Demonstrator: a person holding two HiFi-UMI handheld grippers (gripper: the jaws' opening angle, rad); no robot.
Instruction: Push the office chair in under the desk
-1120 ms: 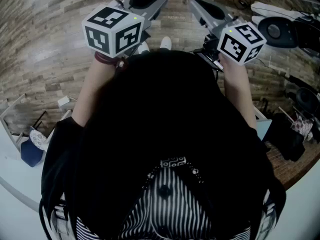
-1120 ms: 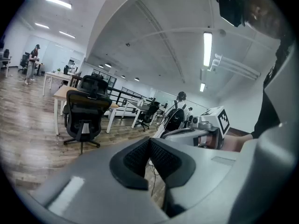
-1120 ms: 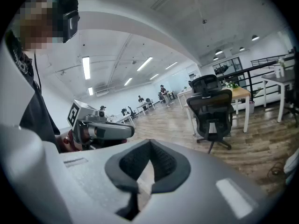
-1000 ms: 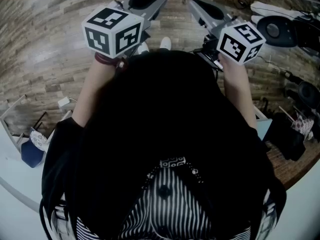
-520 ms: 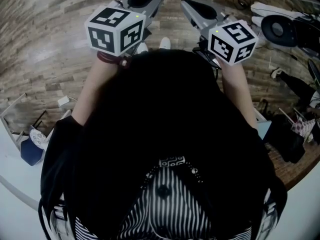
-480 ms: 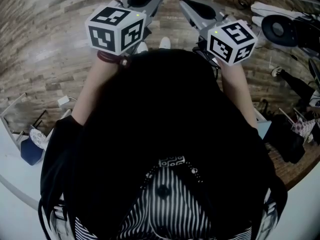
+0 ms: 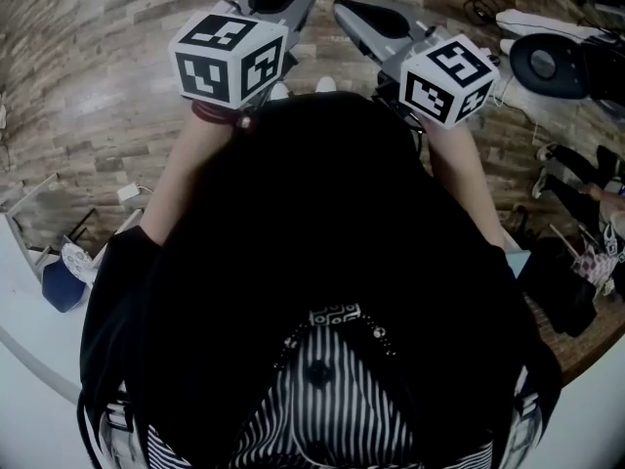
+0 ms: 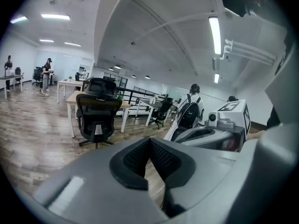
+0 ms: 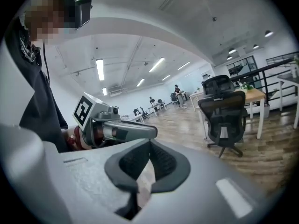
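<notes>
Left grey tool [image 8: 149, 146] is shut tight and empty, and the right grey tool [image 9: 149, 148] is the same. The black mesh office chair [image 8: 96, 115] stands far off by its light wooden table [image 8: 71, 97] and doesn't look tucked in. Seems like the approach step — next, walk over and press on its backrest.

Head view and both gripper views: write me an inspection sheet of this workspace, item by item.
Surface: wood-plank floor; no worktop near the tongs.
Job's things: office chair stands in front of its desk, apart from both tongs, seemingly not yet pushed in.
Clutter: dark bags and gear on the floor at right; small items at left.
Grippers: left tongs shut, empty; right tongs shut, empty.
Cables: a thin lead on the floor, far right.
Surroundings: open office, ceiling strip lights, people at far desks.
</notes>
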